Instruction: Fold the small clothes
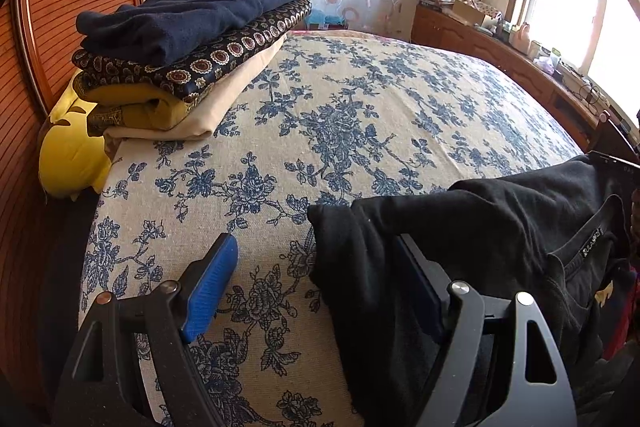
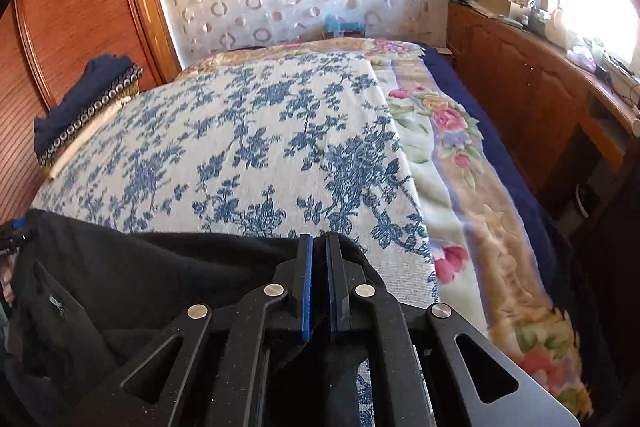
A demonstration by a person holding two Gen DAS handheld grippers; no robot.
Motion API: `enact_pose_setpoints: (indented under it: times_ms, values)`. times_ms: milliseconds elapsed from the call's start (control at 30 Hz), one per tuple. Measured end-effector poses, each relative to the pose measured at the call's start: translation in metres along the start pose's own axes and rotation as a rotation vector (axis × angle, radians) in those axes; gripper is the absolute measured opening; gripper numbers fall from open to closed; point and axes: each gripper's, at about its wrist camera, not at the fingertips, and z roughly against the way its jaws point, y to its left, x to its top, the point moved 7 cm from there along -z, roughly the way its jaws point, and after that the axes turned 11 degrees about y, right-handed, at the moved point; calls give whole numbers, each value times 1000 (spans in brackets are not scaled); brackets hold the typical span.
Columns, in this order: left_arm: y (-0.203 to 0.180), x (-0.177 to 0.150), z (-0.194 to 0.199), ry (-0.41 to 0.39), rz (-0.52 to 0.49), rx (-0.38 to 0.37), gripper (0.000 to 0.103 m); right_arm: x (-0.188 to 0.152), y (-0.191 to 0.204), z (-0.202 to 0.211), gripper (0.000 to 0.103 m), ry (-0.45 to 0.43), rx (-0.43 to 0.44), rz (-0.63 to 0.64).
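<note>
Right hand-held gripper [image 2: 319,247]: jaws closed, blue pads nearly meeting. The black garment [image 2: 120,267] lies directly under and behind the fingertips. Cloth appears pinched at the pad tips, but how firmly it is caught cannot be confirmed from the right wrist view.

Left hand-held gripper [image 1: 316,251]: jaws wide apart, gripping nothing. Its left blue pad [image 1: 210,291] stands over bare bedspread. Its right finger is partly covered by the near edge of the black garment, which drapes over it. No pinch has been made on this side.

The garment, black with a small woven label [image 1: 591,242] showing near its waistband or collar, lies on the near part of the bed, spanning from the left gripper's right finger across to the right gripper.

Beyond both grippers the blue floral bedspread [image 1: 340,115] runs unobstructed to the far edge. Ahead and to the left of the left gripper sits a stack of folded clothes [image 1: 188,39], navy on top, against the wooden headboard [image 1: 72,7]. To the right of the right gripper a pink floral blanket [image 2: 460,155] shows under the bedspread.

Assessment: the step in hand is seizing the garment's two corners before spreading it flat. The next move calls for the left jaws to close on the draped edge, then both grippers to draw the cloth forward onto open bedspread.
</note>
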Motion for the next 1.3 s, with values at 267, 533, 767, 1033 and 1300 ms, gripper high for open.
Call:
enact_pose_setpoints:
  times_ms: [267, 533, 767, 1033, 1300]
  values:
    - [0, 2, 4, -2, 18, -62, 59, 3, 0, -5, 48, 32, -44, 34]
    - [-5, 1, 3, -4, 9, -74, 41, 4, -2, -17, 63, 69, -34, 33]
    - [-1, 1, 18, -65, 52, -80, 12, 2, -5, -18, 64, 41, -28, 42]
    - [3, -4, 13, -48, 75, -85, 12, -2, -5, -19, 64, 26, -27, 46]
    - [8, -6, 21, -92, 105, -73, 10, -3, -4, -18, 64, 21, -25, 55]
